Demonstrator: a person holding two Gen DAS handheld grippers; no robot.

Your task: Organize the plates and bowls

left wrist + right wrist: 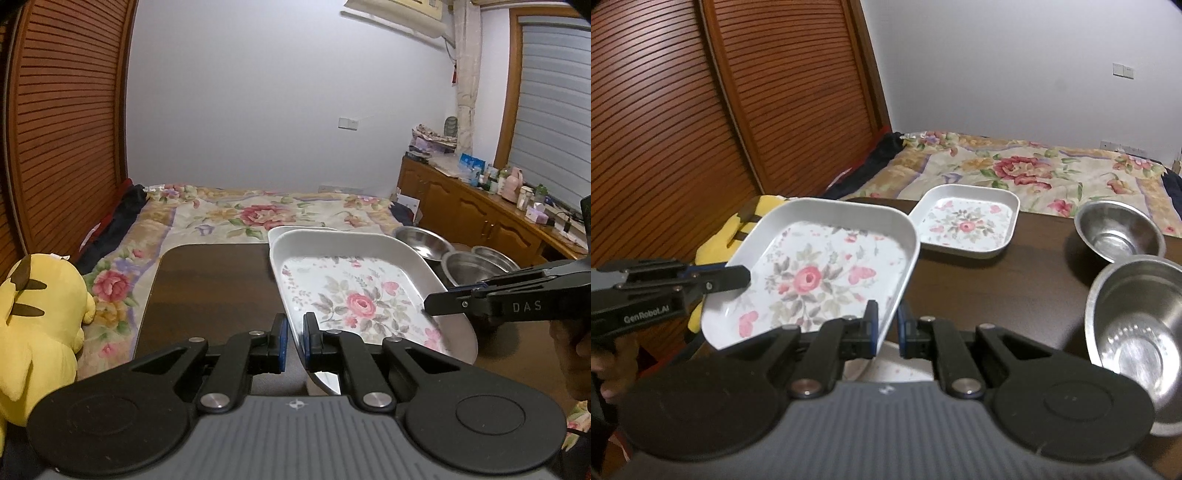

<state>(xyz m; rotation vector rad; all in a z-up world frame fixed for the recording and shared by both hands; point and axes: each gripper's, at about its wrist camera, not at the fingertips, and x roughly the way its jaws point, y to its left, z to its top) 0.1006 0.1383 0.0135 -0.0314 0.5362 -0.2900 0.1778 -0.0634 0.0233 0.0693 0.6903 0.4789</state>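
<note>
The left gripper (748,277) pinches the floral plate's (816,273) rim at nine o'clock; the right gripper (886,328) clamps the rim at five o'clock, so the plate rides tilted above the bench (1015,291). It looks stiff, light, glossy and probably slippery: hold the raised rim. At one o'clock a second plate (966,225) rests on the bench; steel bowls (1134,317) sit at three. Something pale beneath the grippers stays hidden.

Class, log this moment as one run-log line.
left gripper: shut on white floral square plate | right gripper: shut on same plate | plate: lifted, tilted
</note>
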